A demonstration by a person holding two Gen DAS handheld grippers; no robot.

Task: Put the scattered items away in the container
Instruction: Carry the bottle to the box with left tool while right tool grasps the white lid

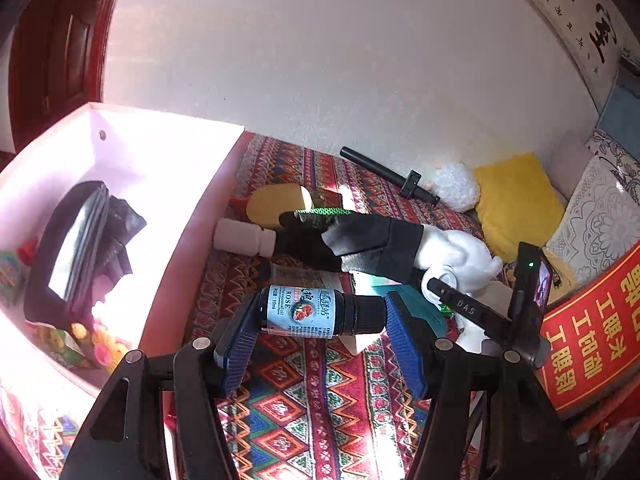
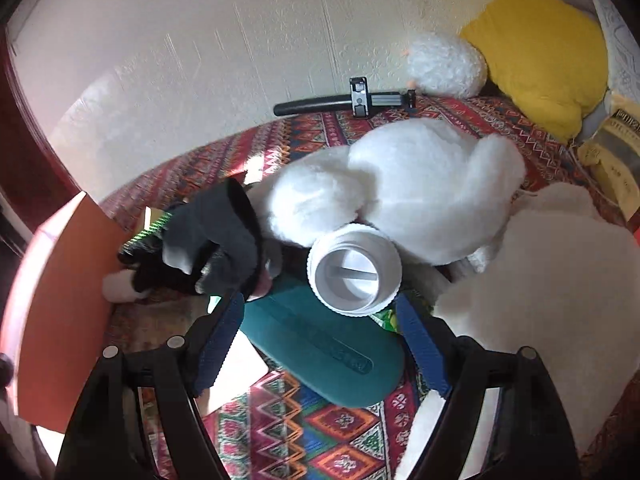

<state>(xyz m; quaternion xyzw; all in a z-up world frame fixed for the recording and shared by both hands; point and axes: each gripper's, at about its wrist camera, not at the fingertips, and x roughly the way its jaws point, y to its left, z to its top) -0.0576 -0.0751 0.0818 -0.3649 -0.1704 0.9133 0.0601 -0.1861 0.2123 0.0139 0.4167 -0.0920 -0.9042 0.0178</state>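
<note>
Covering the surface, a patterned red cloth [image 1: 320, 392] carries the white-lined container [image 1: 132, 160] at its left edge, a white plush toy [image 2: 400, 184] and a teal case [image 2: 328, 356]. Left gripper [image 1: 320, 316] clamps a rose essential-oil bottle [image 1: 308, 312] sideways just beside the container; right gripper [image 2: 320, 320] stands spread over the case, a white ribbed cap [image 2: 354, 270] between its blue pads [image 2: 420, 344].

Box [image 1: 192, 208] left of bottle [image 1: 244, 237]; glove [image 1: 340, 240] right.
</note>
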